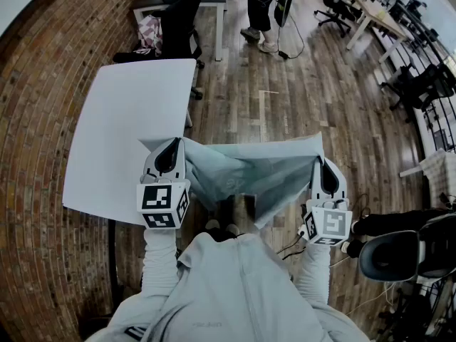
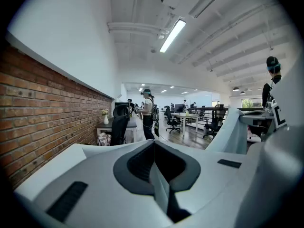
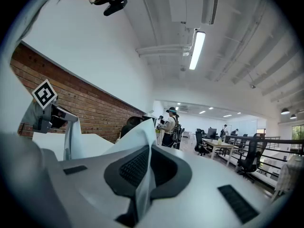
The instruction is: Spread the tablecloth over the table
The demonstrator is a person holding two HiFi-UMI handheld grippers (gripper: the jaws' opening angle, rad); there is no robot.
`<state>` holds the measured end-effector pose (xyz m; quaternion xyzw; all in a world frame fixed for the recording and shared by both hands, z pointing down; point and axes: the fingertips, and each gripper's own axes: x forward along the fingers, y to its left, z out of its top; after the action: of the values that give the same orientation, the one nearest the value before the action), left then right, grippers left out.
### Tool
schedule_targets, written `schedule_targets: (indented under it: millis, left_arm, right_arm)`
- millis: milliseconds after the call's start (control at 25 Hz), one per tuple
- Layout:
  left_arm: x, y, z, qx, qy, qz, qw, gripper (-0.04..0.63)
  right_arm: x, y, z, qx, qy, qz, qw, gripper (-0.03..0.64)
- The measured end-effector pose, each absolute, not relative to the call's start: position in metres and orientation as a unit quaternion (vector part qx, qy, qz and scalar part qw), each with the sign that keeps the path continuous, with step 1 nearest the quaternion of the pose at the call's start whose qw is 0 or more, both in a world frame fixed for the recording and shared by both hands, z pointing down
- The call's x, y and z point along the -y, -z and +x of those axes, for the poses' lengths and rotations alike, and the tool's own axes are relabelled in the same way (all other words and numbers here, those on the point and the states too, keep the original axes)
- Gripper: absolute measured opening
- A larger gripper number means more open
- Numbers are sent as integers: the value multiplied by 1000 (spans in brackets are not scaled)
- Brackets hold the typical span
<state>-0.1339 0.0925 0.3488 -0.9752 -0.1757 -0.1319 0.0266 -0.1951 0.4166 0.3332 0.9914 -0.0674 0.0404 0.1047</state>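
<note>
A pale grey-green tablecloth (image 1: 249, 169) hangs stretched between my two grippers in the head view, sagging in front of my legs. My left gripper (image 1: 168, 148) is shut on its left corner, right at the near right edge of the white table (image 1: 121, 120). My right gripper (image 1: 324, 166) is shut on the right corner, out over the wooden floor. In the left gripper view a fold of the tablecloth (image 2: 161, 184) is pinched between the jaws. In the right gripper view the tablecloth (image 3: 142, 184) runs up out of the closed jaws.
A brick wall (image 1: 43, 77) curves along the left behind the table. A dark chair and side table (image 1: 178, 6) stand beyond the table's far end. A person (image 1: 263, 13) stands on the wooden floor further off. An office chair (image 1: 399, 255) sits close on my right.
</note>
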Motion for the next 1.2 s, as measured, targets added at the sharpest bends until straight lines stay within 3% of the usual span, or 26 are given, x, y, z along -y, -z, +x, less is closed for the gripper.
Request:
schedule_targets:
  millis: [600, 1200]
  left_arm:
    - [-92, -345, -123, 131, 121, -983, 31, 25]
    - [-87, -344, 36, 132, 118, -984, 21, 25]
  right_arm:
    - [-425, -345, -172, 99, -45, 987, 121, 23]
    - [-418, -335, -19, 98, -42, 985, 133, 23]
